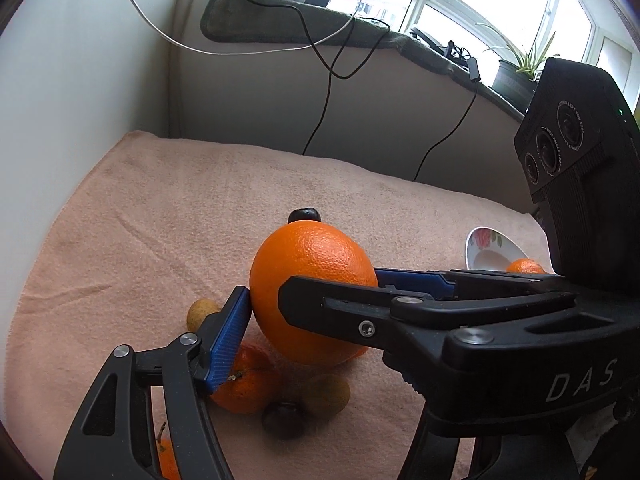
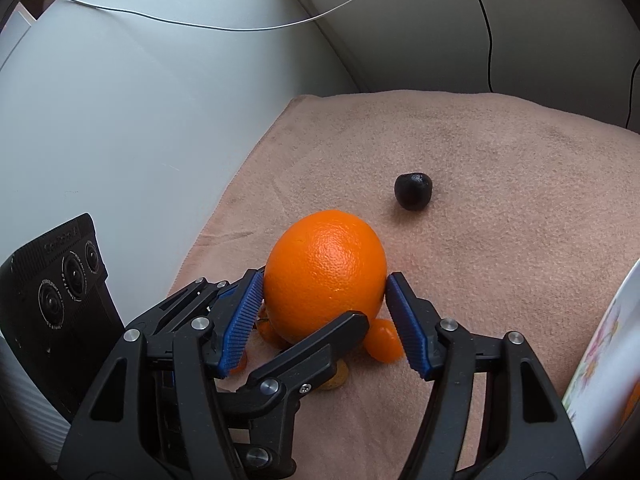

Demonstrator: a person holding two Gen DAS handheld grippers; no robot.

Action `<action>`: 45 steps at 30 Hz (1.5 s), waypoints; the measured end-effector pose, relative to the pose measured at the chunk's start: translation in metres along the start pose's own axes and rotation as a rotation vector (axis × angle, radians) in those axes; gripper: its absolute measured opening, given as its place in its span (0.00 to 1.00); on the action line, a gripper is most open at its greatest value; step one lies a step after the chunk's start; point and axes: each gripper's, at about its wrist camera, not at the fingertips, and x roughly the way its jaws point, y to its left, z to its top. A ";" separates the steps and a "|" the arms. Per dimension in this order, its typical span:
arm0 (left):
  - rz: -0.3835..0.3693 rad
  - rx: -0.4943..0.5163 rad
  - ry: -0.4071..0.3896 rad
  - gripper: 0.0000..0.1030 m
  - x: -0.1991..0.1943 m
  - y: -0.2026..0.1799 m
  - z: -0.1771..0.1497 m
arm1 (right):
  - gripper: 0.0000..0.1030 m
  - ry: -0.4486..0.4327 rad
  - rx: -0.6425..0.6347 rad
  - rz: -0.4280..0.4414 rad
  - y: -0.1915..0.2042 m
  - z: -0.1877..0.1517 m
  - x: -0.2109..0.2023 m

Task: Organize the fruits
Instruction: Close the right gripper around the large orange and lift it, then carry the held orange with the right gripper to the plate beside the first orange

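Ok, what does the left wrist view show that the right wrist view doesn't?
Left wrist only: the windows, the potted plant, a dark fruit on the pink towel below the big orange. Right wrist only: the right gripper with its two blue pads, one at each side of that orange. Both: the big orange, the black fruit beyond it, the flowered plate, the pink towel.

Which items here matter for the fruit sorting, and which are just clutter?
Job: large orange, tangerine, dark fruit, yellowish fruit, floral bowl.
Clutter: black cable, white cable, potted plant, window-sill mat.
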 end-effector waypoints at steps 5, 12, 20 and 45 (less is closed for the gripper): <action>-0.014 0.015 -0.023 0.64 -0.006 -0.014 0.003 | 0.65 -0.030 -0.003 -0.016 0.000 -0.003 -0.019; -0.044 0.044 -0.040 0.64 -0.010 -0.038 0.003 | 0.65 -0.066 0.015 -0.039 -0.009 -0.012 -0.050; -0.084 0.076 -0.042 0.64 -0.010 -0.069 -0.001 | 0.65 -0.098 0.042 -0.062 -0.024 -0.026 -0.084; -0.202 0.136 0.024 0.64 0.010 -0.146 -0.021 | 0.60 -0.154 0.090 -0.178 -0.070 -0.066 -0.152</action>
